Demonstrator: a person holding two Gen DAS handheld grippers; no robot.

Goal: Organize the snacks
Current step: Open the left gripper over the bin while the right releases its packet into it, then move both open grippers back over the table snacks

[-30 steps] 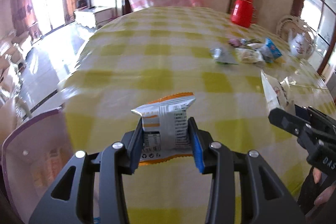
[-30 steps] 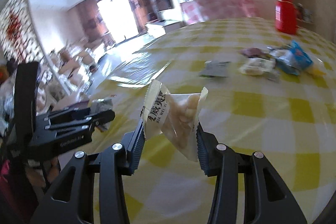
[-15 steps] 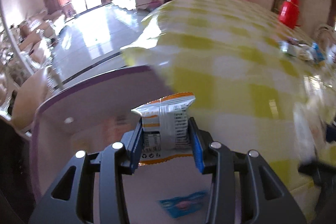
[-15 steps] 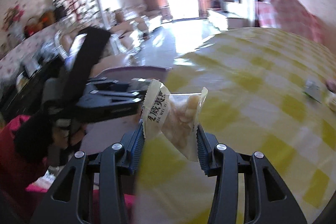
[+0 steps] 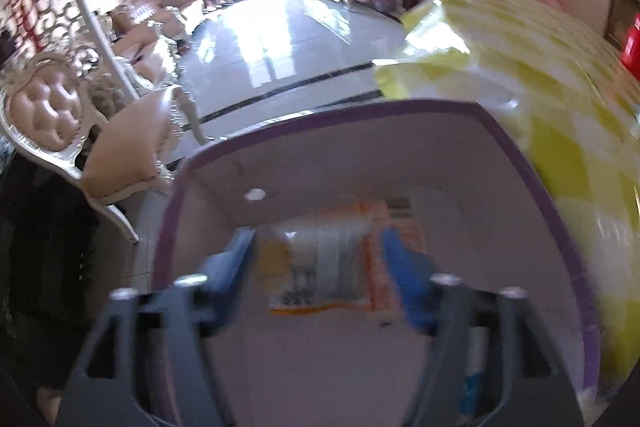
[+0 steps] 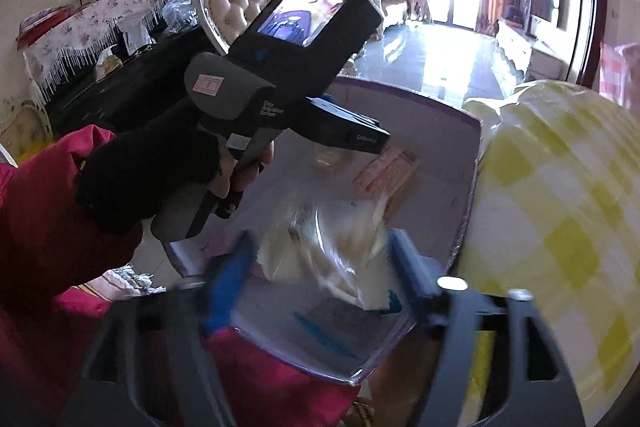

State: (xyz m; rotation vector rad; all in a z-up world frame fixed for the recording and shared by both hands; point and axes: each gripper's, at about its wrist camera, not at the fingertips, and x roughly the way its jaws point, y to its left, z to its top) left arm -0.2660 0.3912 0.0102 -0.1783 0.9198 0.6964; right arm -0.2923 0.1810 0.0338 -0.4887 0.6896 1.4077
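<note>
bin: purple-rimmed translucent plastic storage bin (image 5: 532,187), rounded-rectangular, smooth pale walls, one small white stud on the far inner wall; sits just off the edge of the table
table: round top under a glossy yellow-and-white checked plastic cloth (image 5: 560,99), beside the bin's right rim; also seen in the right wrist view (image 6: 560,227)
left gripper (image 5: 320,259): dark grey frame, blue pads, tilted steeply down over the bin; jaws have just been opening and stand wide, pads clear of the packet
orange packet: white-and-orange crinkly foil snack packet (image 5: 320,267), flat with printed back, between the left pads over the bin floor; blurred, so cannot tell if it has landed
right gripper (image 6: 324,251): same build, angled down over the bin's near corner (image 6: 464,195); jaws have just been opening, now wide, pads off the bag
clear bag: clear crinkled plastic bag of pale puffed pieces (image 6: 332,251), motion-blurred between the right pads, inside the bin's outline
bin contents: orange-printed packet (image 6: 384,171) flat near the far wall; blue-marked wrapper (image 6: 320,331) on the floor near the front
left hand: black knit glove (image 6: 152,171) with red sleeve, gripping the left tool's handle left of the bin
</note>
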